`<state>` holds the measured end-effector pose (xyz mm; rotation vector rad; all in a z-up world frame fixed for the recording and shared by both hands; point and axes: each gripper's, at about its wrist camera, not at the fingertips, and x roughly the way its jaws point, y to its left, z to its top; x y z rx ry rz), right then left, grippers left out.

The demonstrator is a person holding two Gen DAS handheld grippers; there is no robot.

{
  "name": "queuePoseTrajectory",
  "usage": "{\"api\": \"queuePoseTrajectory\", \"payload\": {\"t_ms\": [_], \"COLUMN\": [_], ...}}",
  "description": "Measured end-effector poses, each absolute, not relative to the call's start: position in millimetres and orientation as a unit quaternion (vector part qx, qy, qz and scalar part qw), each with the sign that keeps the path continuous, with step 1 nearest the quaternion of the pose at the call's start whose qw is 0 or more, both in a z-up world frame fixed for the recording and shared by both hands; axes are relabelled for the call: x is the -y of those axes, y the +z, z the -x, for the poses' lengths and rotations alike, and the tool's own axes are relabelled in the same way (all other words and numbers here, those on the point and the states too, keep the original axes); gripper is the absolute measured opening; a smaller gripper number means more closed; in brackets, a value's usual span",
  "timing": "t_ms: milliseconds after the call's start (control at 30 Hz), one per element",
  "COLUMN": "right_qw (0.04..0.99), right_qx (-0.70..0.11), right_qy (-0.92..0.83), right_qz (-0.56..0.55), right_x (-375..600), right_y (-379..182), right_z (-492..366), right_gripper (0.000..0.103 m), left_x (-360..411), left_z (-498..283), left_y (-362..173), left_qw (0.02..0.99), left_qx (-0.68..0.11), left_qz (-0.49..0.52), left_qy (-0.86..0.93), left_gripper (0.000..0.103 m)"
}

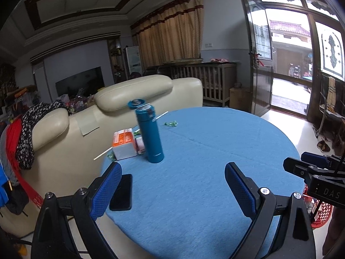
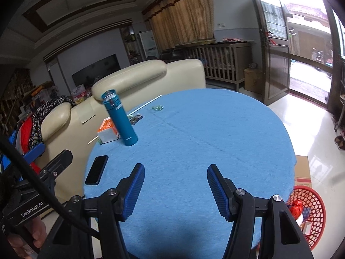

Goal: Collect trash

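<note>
Both grippers hover over the near edge of a round table under a blue cloth. My left gripper stands open with nothing between its blue pads. My right gripper is also open and holds nothing. Far across the cloth lie a green crumpled wrapper, a white straw and a dark snack wrapper. A second straw sticks out over the left rim. A red mesh basket with trash in it sits on the floor at the right.
A teal flask with its lid flipped up stands left of centre, beside an orange-and-white box. A black phone lies near the left rim. A cream sofa backs the table. A cardboard box sits by the basket.
</note>
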<state>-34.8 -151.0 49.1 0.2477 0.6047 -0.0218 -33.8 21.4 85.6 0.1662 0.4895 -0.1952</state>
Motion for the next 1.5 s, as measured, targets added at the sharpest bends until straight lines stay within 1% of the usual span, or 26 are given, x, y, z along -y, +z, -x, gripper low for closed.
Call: {"api": "queuePoseTrajectory", "payload": {"t_ms": [267,833,1200,1500], "right_qw": [0.947,0.944,0.944,0.946], "right_qx": [-0.305,-0.324,-0.324,-0.313], "right_qy": [0.004,0.028,0.03,0.013], "right_qz": [-0.098,-0.051,-0.048,-0.078], "right_x": [119,64,59,88], "right_y": [48,41,40,43], "right_z": [26,11,13,20], "right_gripper": [0.064,0.064,0.064,0.064], "left_x": [-56,-100,-95,-67], "left_z": [31,27,30,37], "left_y": [79,67,69,74], "left_qw": [0.963,0.965,0.965,0.963], "left_qx": [-0.251,-0.253,-0.252,-0.249], "left_qz": [-0.052,-0.024,-0.026,-0.054], "left_qy": [-0.083,-0.066,-0.073,-0.088], "left_gripper": [0.096,0.096,0.096,0.096]}}
